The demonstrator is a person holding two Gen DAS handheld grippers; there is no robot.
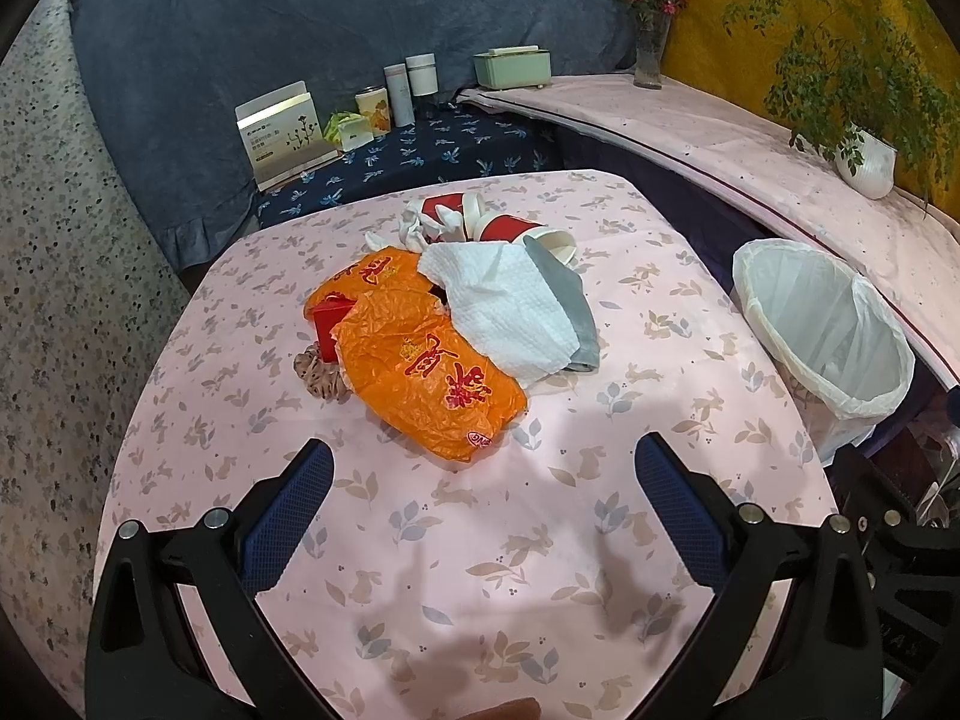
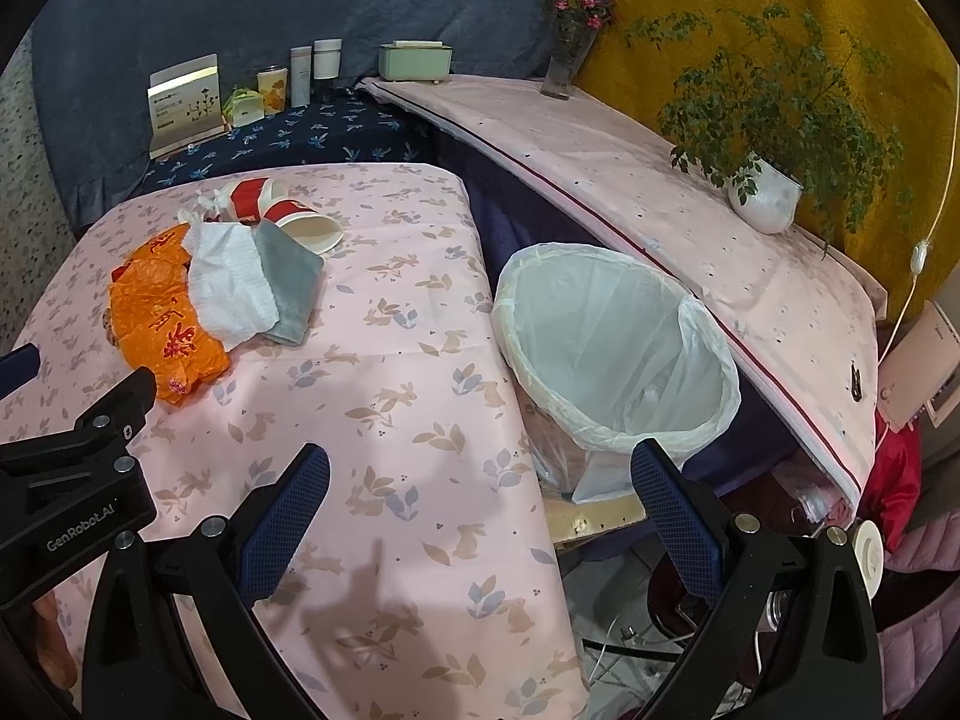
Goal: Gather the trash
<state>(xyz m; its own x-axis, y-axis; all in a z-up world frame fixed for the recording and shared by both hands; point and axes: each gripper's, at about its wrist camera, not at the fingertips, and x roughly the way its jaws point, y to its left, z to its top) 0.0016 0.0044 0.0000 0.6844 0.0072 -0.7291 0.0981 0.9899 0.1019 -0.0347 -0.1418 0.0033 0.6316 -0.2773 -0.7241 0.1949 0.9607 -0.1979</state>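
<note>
Standing beside table (image 2: 420,420), lined trash bin (image 2: 612,348), apparently empty, trash pile (image 1: 444,324) apart.

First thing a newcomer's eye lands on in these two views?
The orange plastic bag, crumpled mid-table in a litter pile, with a white paper towel lying over its far edge. Next, the white-lined trash bin standing off the table's right edge. Both claws, left claw and right claw, hang open and hold nothing.

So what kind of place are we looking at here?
Probably a home room staged for tidying: a pink rabbit-print tablecloth strewn with litter, a white-lined waste bin beside it, and a potted green plant on a shelf.
</note>
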